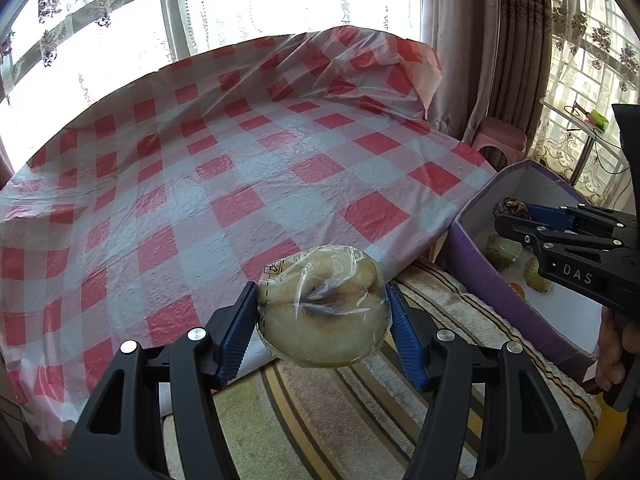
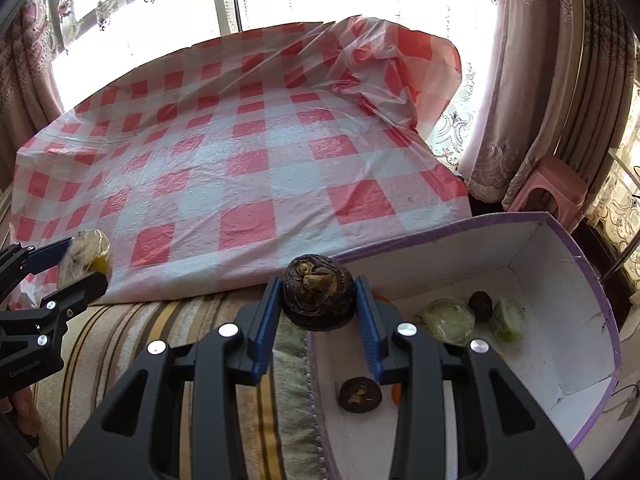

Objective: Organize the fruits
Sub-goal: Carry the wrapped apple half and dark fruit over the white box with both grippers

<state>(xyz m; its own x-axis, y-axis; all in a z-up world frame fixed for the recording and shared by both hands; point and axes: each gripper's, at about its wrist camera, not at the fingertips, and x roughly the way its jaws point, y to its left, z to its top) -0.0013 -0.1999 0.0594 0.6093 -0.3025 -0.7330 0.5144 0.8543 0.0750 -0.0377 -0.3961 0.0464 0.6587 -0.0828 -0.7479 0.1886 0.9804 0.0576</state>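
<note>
My left gripper point(image 1: 323, 312) is shut on a pale plastic-wrapped fruit point(image 1: 322, 306) and holds it above the striped towel point(image 1: 320, 412), at the edge of the red-checked cloth point(image 1: 224, 184). It also shows at the left of the right wrist view point(image 2: 86, 262). My right gripper point(image 2: 318, 300) is shut on a dark wrinkled round fruit point(image 2: 318, 298) over the near-left rim of the purple box point(image 2: 560, 248). In the left wrist view this gripper point(image 1: 510, 212) sits over the box point(image 1: 480, 280). Inside lie two wrapped green fruits point(image 2: 450, 320) point(image 2: 508, 318) and two dark fruits point(image 2: 360, 394) point(image 2: 480, 306).
The checked plastic cloth covers the table and bunches up at the far right point(image 2: 400, 72). A pink stool point(image 2: 548, 188) stands to the right by the curtains point(image 2: 540, 80). Something orange point(image 2: 396, 394) lies in the box under my right finger.
</note>
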